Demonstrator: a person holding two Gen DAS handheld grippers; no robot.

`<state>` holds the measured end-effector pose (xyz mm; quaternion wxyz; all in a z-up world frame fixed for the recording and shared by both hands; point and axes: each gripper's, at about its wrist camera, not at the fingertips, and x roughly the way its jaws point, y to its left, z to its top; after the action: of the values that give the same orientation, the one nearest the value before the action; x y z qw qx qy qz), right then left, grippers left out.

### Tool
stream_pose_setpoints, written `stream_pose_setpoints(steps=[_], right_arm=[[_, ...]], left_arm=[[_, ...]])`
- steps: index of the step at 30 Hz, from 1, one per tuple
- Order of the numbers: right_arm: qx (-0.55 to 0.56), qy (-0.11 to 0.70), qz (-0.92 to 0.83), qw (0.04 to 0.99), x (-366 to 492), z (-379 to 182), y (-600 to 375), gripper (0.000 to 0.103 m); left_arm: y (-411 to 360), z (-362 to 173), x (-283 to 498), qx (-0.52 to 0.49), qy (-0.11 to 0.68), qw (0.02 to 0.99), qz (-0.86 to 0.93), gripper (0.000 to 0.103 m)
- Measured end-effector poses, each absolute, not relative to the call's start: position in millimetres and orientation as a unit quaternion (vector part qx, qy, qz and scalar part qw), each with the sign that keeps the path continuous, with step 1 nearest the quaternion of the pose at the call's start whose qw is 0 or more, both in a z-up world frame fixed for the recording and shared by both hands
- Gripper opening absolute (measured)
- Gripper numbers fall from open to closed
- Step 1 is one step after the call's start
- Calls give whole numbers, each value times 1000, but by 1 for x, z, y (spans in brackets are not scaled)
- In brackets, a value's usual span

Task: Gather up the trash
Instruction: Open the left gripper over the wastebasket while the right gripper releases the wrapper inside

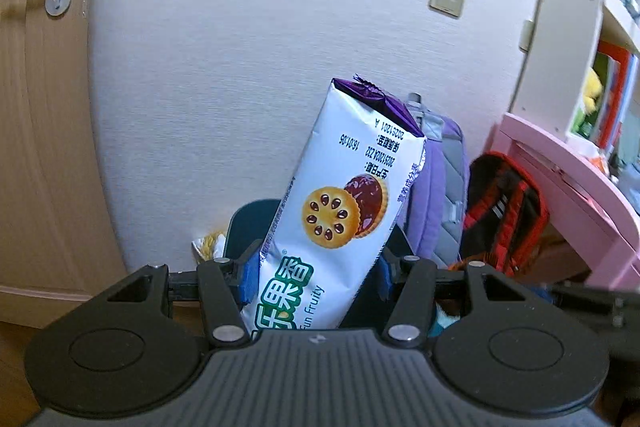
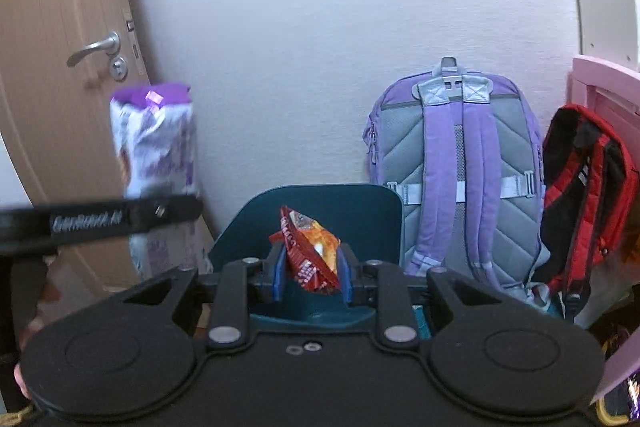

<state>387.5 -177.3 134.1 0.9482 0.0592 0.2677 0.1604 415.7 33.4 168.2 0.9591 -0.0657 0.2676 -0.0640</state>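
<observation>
My left gripper [image 1: 316,277] is shut on a white and purple biscuit packet [image 1: 340,195], which stands tilted up between the blue pads. In the right wrist view the same biscuit packet [image 2: 154,151] shows blurred at the left, with the left gripper [image 2: 120,217] across it. My right gripper [image 2: 312,277] is shut on a crumpled red and orange snack wrapper [image 2: 310,249]. A dark teal bin [image 2: 332,211] stands against the wall behind both grippers; in the left wrist view the bin [image 1: 248,223] is mostly hidden behind the packet.
A purple backpack [image 2: 456,167] and a red and black backpack [image 2: 588,195] lean on the wall right of the bin. A wooden door [image 1: 40,107] is at the left, a pink desk [image 1: 568,179] at the right. A small yellow-white wrapper [image 1: 208,245] lies left of the bin.
</observation>
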Motion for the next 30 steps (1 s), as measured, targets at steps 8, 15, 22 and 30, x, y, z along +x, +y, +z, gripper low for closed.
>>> stream_pose_setpoints(steps=[8,15,22,30], right_arm=[[23,308,160,938,427,102,-159,25],[-4,343,159,926,454,75,-148,25],[-16,371,161,914,467,55,-144,30],[-28,365,169,915,466,56,-143,35]], left_arm=[[21,137,477,-66,306,948,-56,54],[3,94,518,-31,366,929,-52,54],[-6,62,535,3,407,912,-51,57],[-11,54,540,1,415,908,-54,72]])
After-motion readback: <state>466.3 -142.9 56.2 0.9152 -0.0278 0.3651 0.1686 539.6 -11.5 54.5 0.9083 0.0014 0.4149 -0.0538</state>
